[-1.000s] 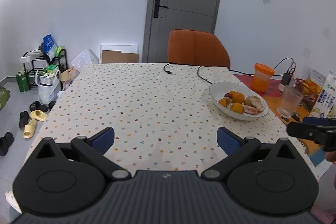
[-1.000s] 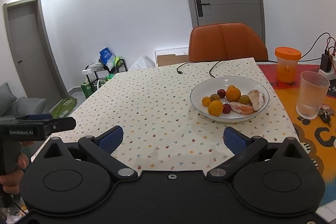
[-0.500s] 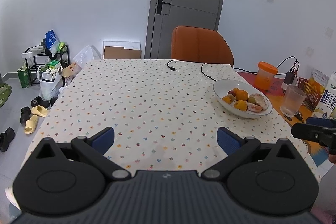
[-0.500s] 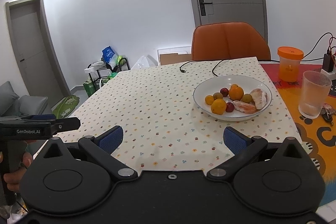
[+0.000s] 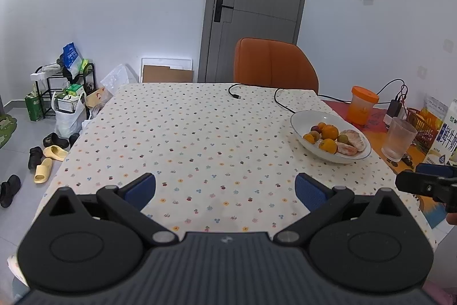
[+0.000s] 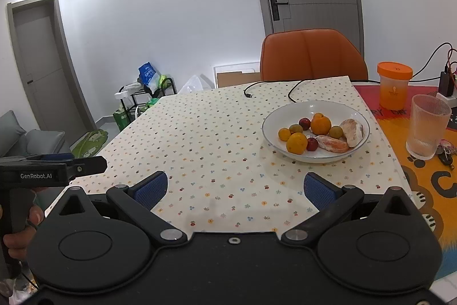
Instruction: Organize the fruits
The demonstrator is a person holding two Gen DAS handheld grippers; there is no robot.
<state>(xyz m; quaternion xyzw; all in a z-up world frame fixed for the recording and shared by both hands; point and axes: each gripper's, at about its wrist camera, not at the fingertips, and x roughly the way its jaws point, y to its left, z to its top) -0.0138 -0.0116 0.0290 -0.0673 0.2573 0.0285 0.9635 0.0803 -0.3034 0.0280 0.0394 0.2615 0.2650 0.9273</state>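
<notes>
A: Where is the fruit?

B: All of it sits in the white bowl (image 6: 354, 116) near the right edge of the table (image 6: 205, 133), on the dotted tablecloth (image 5: 200, 133). Inside are oranges (image 6: 320, 124), two dark red plums (image 6: 304, 122), a couple of greenish-yellow fruits (image 6: 336, 131) and peeled citrus pieces (image 6: 332, 144)

A: And the claws?

B: The left gripper (image 5: 225, 189) hovers over the near edge of the table with its blue pads (image 5: 141, 187) spread wide and nothing between them. The right gripper (image 6: 236, 189) is the same: fingers far apart, empty, above the near edge with the bowl ahead and slightly to its right

A: What stands around the bowl?

B: A ribbed glass (image 6: 427, 126) and an orange-lidded cup (image 6: 394, 85) on the bright mat (image 6: 428, 182) past the cloth's right edge, keys (image 6: 445, 155) just beside the glass. A black cable (image 5: 274, 97) lies across the far edge, with an orange chair (image 5: 274, 62) behind it
</notes>
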